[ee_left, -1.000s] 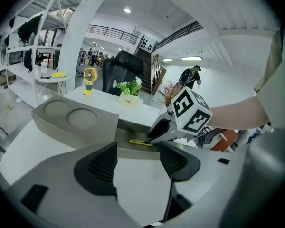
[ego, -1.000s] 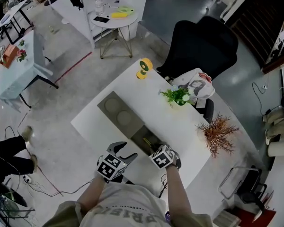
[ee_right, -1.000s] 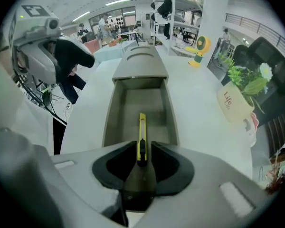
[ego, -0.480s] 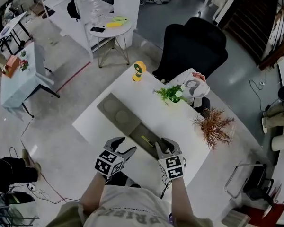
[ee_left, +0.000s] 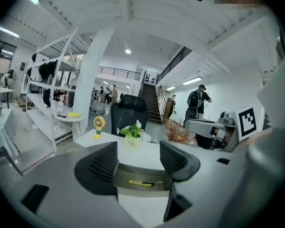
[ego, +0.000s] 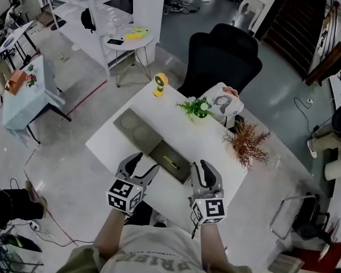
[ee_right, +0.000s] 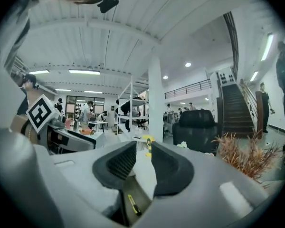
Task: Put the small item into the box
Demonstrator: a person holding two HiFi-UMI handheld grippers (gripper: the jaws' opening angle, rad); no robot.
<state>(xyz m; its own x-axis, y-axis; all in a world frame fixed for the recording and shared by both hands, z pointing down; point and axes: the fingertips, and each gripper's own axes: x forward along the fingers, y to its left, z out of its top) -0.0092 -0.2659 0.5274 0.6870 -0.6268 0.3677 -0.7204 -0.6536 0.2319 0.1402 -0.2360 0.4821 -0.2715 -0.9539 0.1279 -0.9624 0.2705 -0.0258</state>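
A small yellow item [ego: 170, 162] lies inside the open grey box [ego: 158, 152] on the white table [ego: 216, 152]. My left gripper [ego: 146, 162] hovers at the box's near-left side, open with nothing between its jaws. In the left gripper view, the left gripper [ee_left: 138, 156] looks straight into the box [ee_left: 133, 175] at the yellow item [ee_left: 141, 183]. My right gripper [ego: 202, 166] is just right of the box. Its jaws stand a narrow gap apart with nothing in it. The right gripper view shows the right gripper [ee_right: 143, 158] above the yellow item [ee_right: 132, 204].
On the table's far side stand a small yellow fan [ego: 159, 84], a green potted plant [ego: 196, 107] and a dried reddish plant [ego: 247, 142]. A black office chair [ego: 221, 56] with a printed bag [ego: 221, 102] stands behind the table. The box's flat lid part [ego: 132, 131] lies to the left.
Both grippers have drawn back from the box towards the table's near edge, the right one more. The yellow item has stayed in the box.
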